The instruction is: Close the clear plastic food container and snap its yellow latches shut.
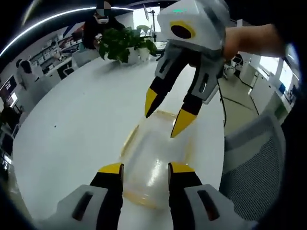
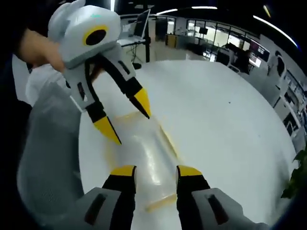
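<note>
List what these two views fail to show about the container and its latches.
- Latch state: in both views the yellow latches of the clear container are motion-blurred streaks, so snapped or loose cannot be told.
- Lid seating: blurred, with glare, in the left gripper view.
- Near container edge: hidden behind the left tool, and in the right gripper view behind the right tool.
- Contact: whether either open tool touches the container is unclear.

You have bare counter [image 1: 72, 139] to the container's [image 1: 153, 163] far side; a mesh chair [image 1: 254, 163] crowds its near edge, potted plant [image 1: 125, 44] stands well apart.
</note>
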Action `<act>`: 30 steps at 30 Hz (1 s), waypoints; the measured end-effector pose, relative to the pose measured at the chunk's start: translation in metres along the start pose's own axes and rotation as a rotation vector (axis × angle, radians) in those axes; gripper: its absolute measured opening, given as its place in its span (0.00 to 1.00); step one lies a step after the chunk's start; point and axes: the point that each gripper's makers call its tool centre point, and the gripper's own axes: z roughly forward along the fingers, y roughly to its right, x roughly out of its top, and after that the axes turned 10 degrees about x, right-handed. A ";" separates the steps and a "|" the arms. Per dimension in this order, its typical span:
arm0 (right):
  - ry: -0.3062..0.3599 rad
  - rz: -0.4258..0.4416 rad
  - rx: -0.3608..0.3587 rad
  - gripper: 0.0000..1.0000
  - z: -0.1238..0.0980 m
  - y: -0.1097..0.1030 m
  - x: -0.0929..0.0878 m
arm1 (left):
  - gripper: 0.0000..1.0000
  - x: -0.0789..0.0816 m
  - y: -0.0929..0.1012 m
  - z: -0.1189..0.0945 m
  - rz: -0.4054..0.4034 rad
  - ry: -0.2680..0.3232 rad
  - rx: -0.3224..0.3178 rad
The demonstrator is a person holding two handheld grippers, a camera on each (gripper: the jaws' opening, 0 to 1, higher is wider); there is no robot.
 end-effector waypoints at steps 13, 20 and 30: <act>-0.004 -0.046 0.048 0.30 0.013 -0.006 0.006 | 0.33 0.010 0.012 0.012 0.014 0.041 -0.068; -0.004 -0.058 0.060 0.31 0.016 -0.006 0.009 | 0.33 0.009 0.014 0.014 0.021 0.038 -0.077; -0.011 -0.068 0.058 0.30 0.019 0.003 0.013 | 0.32 0.002 0.021 0.015 0.028 0.022 -0.088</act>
